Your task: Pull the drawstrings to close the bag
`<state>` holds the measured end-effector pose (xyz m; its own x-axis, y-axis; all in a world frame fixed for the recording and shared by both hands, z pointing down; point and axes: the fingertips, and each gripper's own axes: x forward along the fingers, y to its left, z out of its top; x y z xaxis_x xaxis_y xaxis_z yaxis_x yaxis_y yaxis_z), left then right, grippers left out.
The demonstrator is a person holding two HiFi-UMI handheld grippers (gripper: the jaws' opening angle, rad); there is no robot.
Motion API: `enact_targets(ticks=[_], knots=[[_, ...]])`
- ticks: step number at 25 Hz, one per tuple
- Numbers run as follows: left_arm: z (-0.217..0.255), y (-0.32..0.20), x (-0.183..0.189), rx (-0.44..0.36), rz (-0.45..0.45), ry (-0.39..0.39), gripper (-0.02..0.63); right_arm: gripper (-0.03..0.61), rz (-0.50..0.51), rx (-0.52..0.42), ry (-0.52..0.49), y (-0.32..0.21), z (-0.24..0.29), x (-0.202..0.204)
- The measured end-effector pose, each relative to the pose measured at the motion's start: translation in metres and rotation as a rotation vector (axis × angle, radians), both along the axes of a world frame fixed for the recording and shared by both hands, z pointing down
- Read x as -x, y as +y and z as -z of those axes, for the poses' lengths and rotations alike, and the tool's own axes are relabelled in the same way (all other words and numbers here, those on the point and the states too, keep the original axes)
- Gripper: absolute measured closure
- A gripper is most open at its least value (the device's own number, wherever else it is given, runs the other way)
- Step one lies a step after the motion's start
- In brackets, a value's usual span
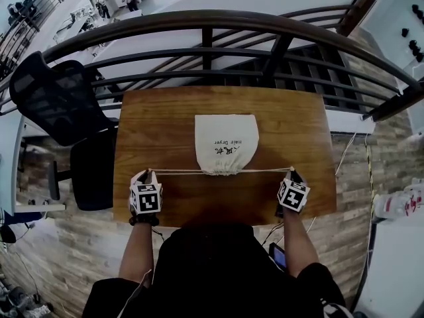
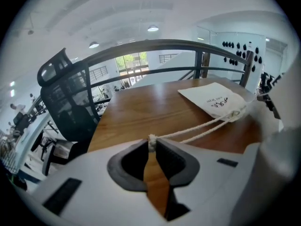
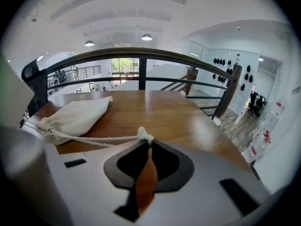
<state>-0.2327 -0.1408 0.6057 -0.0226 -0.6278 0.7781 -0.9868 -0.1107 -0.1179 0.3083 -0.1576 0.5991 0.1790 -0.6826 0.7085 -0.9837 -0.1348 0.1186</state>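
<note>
**Soft cloth bag, cords taut on both sides**

The bag [image 1: 226, 141] lies flat mid-tabletop [image 1: 165, 118], its gathered mouth toward you. It looks light and limp, and will likely slide on the smooth wood if you pull unevenly. Your left tongs [image 2: 152, 144] are clamped on the left drawstring [image 2: 196, 126] just behind its knot. Your right tongs [image 3: 146, 141] pinch the right drawstring [image 3: 114, 137] the same way. The cord is thin and probably slippery, so the knots are your best hold.

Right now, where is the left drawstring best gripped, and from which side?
Grip the left drawstring at its knotted end, coming from the person's left, in line with the cord. The knot gives a bulge to bite, and the cord runs straight sideways from the drawstring bag. The left hand-held gripper is shut there.
</note>
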Motion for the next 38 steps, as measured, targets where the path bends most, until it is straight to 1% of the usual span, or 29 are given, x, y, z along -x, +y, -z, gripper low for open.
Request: enact_targets(ticks=[2,5,9,11,13,14,15,16,17,21,28,31,33,36,38], knots=[[0.004,-0.004,-0.003,-0.018,0.010,-0.002,0.554,0.555,0.017,-0.003,0.022,0.000,0.003,0.003],[0.011,-0.005,-0.008,-0.035,-0.016,-0.033,0.554,0.555,0.032,-0.016,0.038,-0.002,0.008,0.005],[0.012,-0.001,-0.017,-0.050,-0.031,-0.025,0.552,0.554,0.022,-0.037,-0.007,-0.004,0.012,0.011],[0.014,0.000,-0.025,-0.059,-0.053,-0.020,0.548,0.551,0.019,-0.047,-0.028,-0.004,0.014,0.017],[0.013,0.001,-0.033,-0.056,-0.088,-0.011,0.537,0.548,0.042,-0.049,-0.026,-0.004,0.015,0.026],[0.011,0.002,-0.038,-0.042,-0.109,-0.002,0.525,0.541,0.059,-0.046,-0.021,-0.004,0.015,0.032],[0.009,0.003,-0.043,-0.025,-0.129,0.009,0.464,0.496,0.076,-0.042,-0.020,-0.004,0.014,0.036],[0.007,0.005,-0.047,-0.009,-0.146,0.019,0.387,0.409,0.087,-0.035,-0.027,-0.003,0.013,0.040],[0.006,0.006,-0.051,-0.001,-0.159,0.026,0.352,0.379,0.090,-0.029,-0.041,-0.002,0.012,0.043],[0.007,0.008,-0.055,0.000,-0.181,0.032,0.321,0.373,0.073,-0.028,-0.072,0.001,0.012,0.048],[0.023,-0.002,-0.059,-0.058,-0.186,0.068,0.319,0.383,0.052,-0.065,-0.070,0.001,0.025,0.050],[0.039,-0.006,-0.063,-0.089,-0.200,0.119,0.321,0.387,0.021,-0.109,-0.111,0.000,0.044,0.056],[0.055,-0.013,-0.063,-0.130,-0.207,0.164,0.328,0.396,0.014,-0.155,-0.143,-0.002,0.061,0.066],[0.079,-0.023,-0.063,-0.196,-0.213,0.237,0.374,0.413,0.021,-0.239,-0.174,-0.003,0.093,0.083],[0.093,-0.025,-0.061,-0.242,-0.229,0.258,0.419,0.430,0.029,-0.292,-0.177,0.002,0.113,0.095]])
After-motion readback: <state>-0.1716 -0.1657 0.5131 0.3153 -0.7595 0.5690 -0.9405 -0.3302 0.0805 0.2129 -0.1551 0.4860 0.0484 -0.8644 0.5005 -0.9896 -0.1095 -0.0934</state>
